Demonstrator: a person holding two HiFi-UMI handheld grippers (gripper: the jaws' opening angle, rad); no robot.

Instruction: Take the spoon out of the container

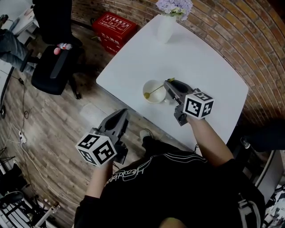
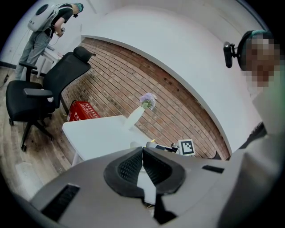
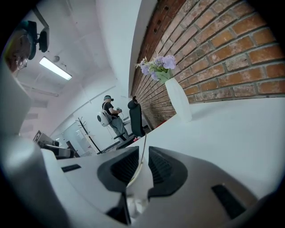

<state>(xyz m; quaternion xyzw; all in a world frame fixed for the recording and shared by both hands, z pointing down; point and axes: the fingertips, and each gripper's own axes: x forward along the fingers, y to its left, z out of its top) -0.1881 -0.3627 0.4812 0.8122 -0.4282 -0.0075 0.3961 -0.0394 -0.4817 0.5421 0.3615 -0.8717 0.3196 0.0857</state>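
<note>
One thin spoon (image 3: 144,142) handle runs between the right gripper's (image 3: 143,152) slightly parted jaws, its head resting in the white bowl (image 1: 148,84). Grip contact is unclear. The left gripper (image 2: 142,150) is closed on nothing.

White table (image 1: 209,67): vase (image 1: 165,27) at far corner, white container (image 1: 156,100) near front edge.

- White table (image 1: 209,67): I see its top bare across the far-right half.
- White vase (image 1: 165,27) w/ purple flowers (image 1: 174,6), upright at tabletop's far corner, next to brick wall (image 1: 249,35).
- Red box (image 1: 114,29) on wood floor (image 1: 58,133), just off tabletop's far-left edge.
- Black office chair (image 1: 55,67), well left of table; small pink item (image 1: 58,50) on it.
- Person w/ white backpack (image 2: 44,26) standing in bkgd, beyond chair.
</note>
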